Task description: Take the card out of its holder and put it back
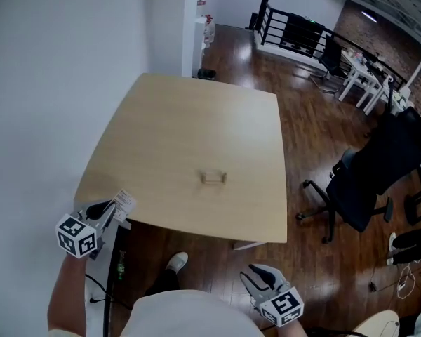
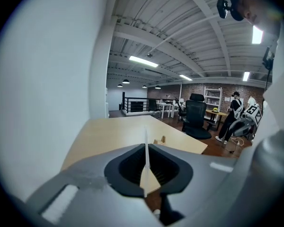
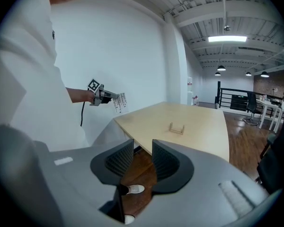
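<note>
The white card (image 1: 124, 201) is pinched in my left gripper (image 1: 113, 209), which is shut on it at the table's near left corner. In the left gripper view the card (image 2: 145, 155) shows edge-on between the closed jaws of the left gripper (image 2: 146, 173). The small wooden card holder (image 1: 212, 177) stands with nothing in it near the middle of the table, also visible as the holder (image 2: 158, 140) and the holder (image 3: 176, 128). My right gripper (image 1: 258, 277) hangs below the table's near edge over the floor. The right gripper (image 3: 142, 157) stands open with nothing between its jaws.
The light wooden table (image 1: 196, 132) stands against a white wall (image 1: 49, 83) on the left. A black office chair (image 1: 368, 181) is to the right of the table on the dark wood floor. A person (image 2: 234, 110) stands far off by desks.
</note>
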Motion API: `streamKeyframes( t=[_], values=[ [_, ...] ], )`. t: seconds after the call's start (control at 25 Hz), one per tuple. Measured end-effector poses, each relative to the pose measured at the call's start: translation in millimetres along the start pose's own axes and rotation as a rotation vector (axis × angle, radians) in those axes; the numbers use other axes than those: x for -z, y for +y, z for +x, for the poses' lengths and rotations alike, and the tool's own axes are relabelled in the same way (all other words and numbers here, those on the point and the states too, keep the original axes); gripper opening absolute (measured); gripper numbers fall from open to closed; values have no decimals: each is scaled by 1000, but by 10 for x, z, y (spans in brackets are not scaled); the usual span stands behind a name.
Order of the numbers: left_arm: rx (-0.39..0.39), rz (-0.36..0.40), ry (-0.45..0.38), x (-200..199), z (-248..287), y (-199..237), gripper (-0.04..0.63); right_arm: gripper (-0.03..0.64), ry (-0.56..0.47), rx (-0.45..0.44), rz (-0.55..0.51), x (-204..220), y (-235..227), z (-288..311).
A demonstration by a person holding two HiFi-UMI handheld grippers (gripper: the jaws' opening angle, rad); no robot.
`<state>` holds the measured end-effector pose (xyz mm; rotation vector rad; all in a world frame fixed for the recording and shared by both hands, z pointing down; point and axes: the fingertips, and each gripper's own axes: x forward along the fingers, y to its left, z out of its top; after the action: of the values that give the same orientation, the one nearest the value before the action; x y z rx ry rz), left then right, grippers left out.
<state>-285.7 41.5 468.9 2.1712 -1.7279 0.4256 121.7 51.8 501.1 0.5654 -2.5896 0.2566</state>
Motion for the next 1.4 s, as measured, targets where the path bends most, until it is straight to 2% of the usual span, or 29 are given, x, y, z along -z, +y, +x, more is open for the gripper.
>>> streamKeyframes(
  t=[0.2, 0.76, 1.12, 1.4],
  values=[
    [97, 43, -20, -342, 333, -59, 17, 126, -12, 53, 24, -98, -76, -30],
    [500, 231, -7, -1075, 1885, -489, 17, 126, 3, 282, 164, -172, -283, 44],
    [713, 309, 25, -1209, 2717, -742, 16, 126, 15, 458, 280, -205, -310, 108],
    [804, 331, 57, -1076, 3229, -936, 15, 126, 41, 545, 348, -194, -275, 185]
  ],
)
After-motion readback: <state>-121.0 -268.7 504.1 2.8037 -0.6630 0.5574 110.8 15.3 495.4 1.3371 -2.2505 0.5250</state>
